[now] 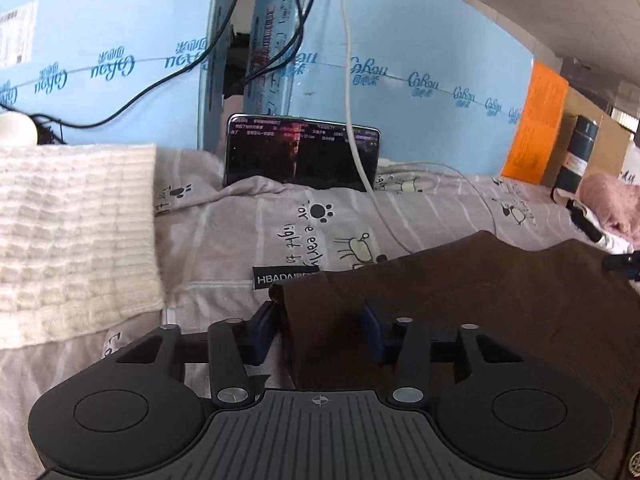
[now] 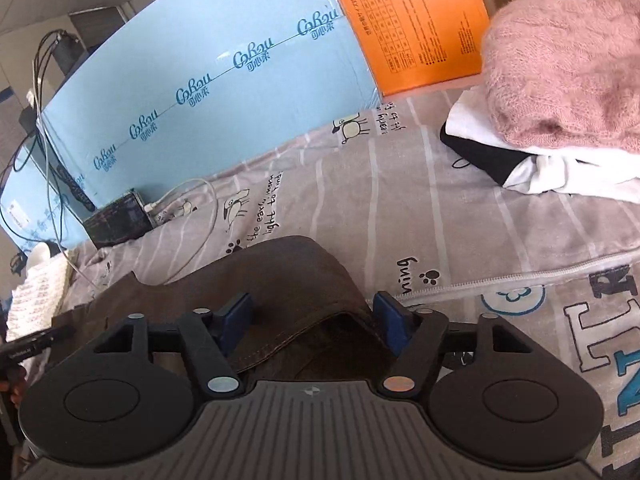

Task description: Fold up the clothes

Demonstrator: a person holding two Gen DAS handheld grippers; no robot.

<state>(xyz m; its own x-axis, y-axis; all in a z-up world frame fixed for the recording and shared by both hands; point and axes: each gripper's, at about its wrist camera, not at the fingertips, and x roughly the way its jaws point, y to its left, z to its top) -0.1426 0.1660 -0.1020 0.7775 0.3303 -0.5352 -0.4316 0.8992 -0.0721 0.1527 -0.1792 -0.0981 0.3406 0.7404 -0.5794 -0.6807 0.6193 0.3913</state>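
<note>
A dark brown garment [image 1: 480,304] lies on the patterned grey bedsheet [image 1: 248,232]. My left gripper [image 1: 320,320] is open, its blue pads on either side of the garment's left edge. In the right wrist view the same brown garment [image 2: 248,280] lies folded over, with a stitched hem near the front. My right gripper [image 2: 316,316] is open, its pads straddling the garment's right corner. Neither gripper is closed on the cloth.
A folded cream knit [image 1: 72,232] lies at the left. A phone [image 1: 302,152] with a white cable leans on blue boxes [image 1: 400,72]. A pink fluffy garment [image 2: 568,76] sits on white and black clothes [image 2: 560,168] at the right, beside an orange box [image 2: 412,20].
</note>
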